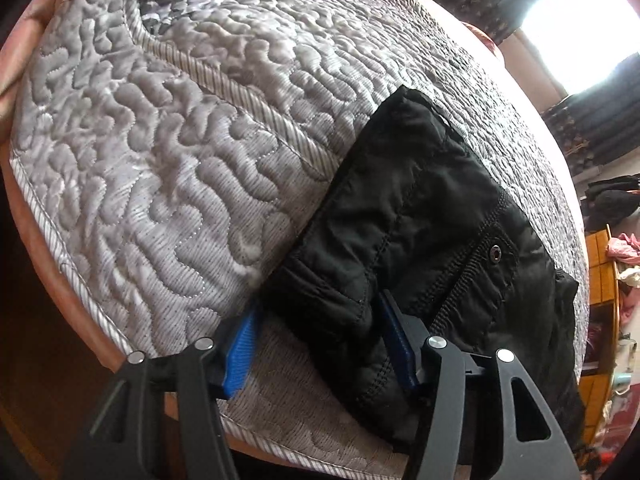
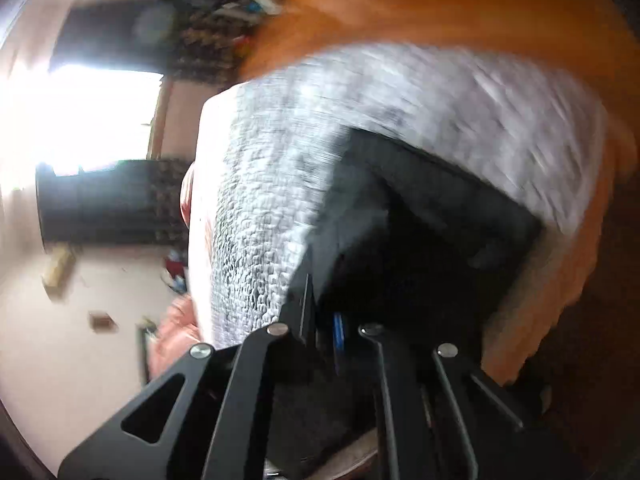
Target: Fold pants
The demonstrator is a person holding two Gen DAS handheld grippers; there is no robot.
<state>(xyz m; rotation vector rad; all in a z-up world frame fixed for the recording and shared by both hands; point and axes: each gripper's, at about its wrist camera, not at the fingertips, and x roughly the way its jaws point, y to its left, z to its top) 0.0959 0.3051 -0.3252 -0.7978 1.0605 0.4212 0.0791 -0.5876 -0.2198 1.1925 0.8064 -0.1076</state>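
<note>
Black pants (image 1: 432,240) lie folded into a compact bundle on a grey quilted bedspread (image 1: 160,140), near its front edge. My left gripper (image 1: 320,344) is open, its blue-padded fingers (image 1: 240,356) straddling the bundle's near corner; the right finger lies against the fabric. In the blurred right wrist view the pants (image 2: 432,240) show as a dark mass on the bedspread (image 2: 280,180). My right gripper (image 2: 324,320) has its jaws close together at the pants' edge; whether cloth is pinched is unclear.
The bed has a pinkish-orange border (image 1: 40,264) around the quilt. A bright window (image 1: 580,20) with dark curtains is at the upper right. Orange shelving (image 1: 600,280) with clothes stands at the right. Pale floor (image 2: 80,320) with scattered items lies left of the bed.
</note>
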